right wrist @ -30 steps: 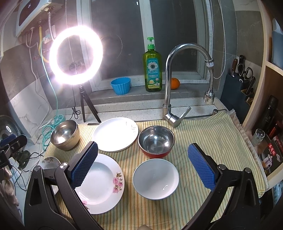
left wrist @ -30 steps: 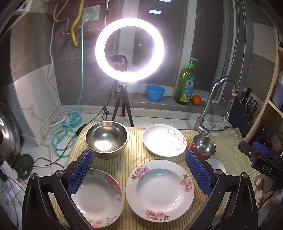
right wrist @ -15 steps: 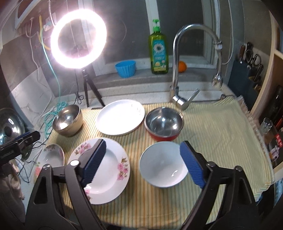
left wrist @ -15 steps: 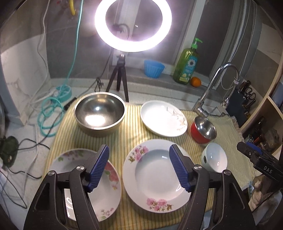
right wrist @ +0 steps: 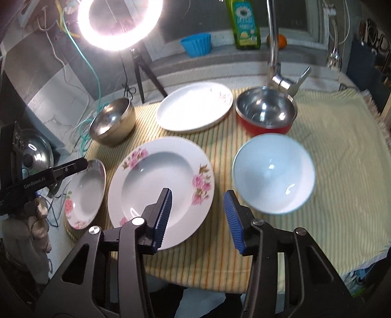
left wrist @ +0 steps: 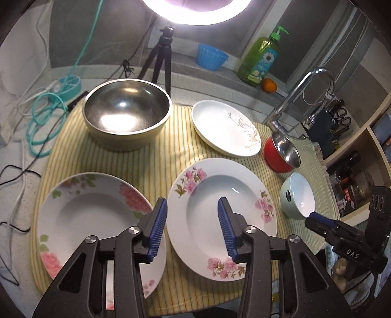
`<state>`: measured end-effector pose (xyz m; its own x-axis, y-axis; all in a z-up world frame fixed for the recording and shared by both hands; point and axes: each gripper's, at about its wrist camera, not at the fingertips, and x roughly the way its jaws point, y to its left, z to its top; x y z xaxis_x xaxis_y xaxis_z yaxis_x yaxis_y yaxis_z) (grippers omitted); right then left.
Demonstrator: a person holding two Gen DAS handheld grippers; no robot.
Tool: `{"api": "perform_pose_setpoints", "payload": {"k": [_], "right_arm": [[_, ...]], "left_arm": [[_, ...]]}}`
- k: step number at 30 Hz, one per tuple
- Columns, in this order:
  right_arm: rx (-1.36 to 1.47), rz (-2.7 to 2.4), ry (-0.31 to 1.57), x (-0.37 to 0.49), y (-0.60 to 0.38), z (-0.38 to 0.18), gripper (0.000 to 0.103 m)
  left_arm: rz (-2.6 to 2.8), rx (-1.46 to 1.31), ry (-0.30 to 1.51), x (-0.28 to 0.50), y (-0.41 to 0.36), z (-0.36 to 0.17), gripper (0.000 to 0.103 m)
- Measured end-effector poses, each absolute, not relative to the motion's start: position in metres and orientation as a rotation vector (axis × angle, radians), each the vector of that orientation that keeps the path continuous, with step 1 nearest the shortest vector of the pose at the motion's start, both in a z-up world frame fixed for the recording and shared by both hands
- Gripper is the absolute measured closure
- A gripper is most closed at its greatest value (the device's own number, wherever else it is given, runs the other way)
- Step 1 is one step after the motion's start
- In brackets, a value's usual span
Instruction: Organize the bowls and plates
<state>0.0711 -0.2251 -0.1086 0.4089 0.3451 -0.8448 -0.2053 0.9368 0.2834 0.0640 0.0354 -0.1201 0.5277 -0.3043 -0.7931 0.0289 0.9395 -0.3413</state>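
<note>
Light source: a ring light [right wrist: 119,22] at the desk's far edge, blown out to white in both views.
Glare: hot spots in the steel bowl [left wrist: 125,117] and on the plain white plate [right wrist: 193,107].
Shadows: soft, falling toward the near edge.
Blur: slight smear in the right wrist view.
Distortion: fisheye bending, dark vignetted corners.
</note>
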Motion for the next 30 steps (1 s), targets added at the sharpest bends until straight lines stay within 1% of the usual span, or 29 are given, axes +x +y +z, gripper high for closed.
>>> {"api": "perform_pose_setpoints", "payload": {"k": [3, 4, 12, 14, 16, 19, 30], "right_arm": [[0.175, 0.36, 1.149, 0.071, -0.227, -0.121, 0.068], [0.192, 0.365, 1.167, 0.07, -0.227, -0.126, 0.071], [0.284, 0.344, 1.233, 0.07, -0.229, -0.152, 0.073], [0.292, 0.332, 1.242, 0.073, -0.229, -0.157, 0.074], [0.311, 0.327, 1.251, 0.073, -0.231, -0.162, 0.078], [0.336, 0.31, 1.26, 0.076, -0.233, -0.167, 0.078], [0.386, 0.276, 1.283, 0.084, -0.238, -0.181, 0.079]], "left_arm": [[-0.226, -0.299, 1.024, 0.071, 0.034, -0.126, 0.068], [-0.23, -0.298, 1.031, 0.074, 0.036, -0.128, 0.07], [-0.277, -0.285, 1.094, 0.102, 0.037, -0.145, 0.072], [-0.283, -0.288, 1.108, 0.109, 0.038, -0.149, 0.072], [-0.292, -0.298, 1.121, 0.115, 0.038, -0.155, 0.072], [-0.307, -0.303, 1.14, 0.121, 0.037, -0.16, 0.074], [-0.316, -0.32, 1.187, 0.135, 0.045, -0.174, 0.074]]}}
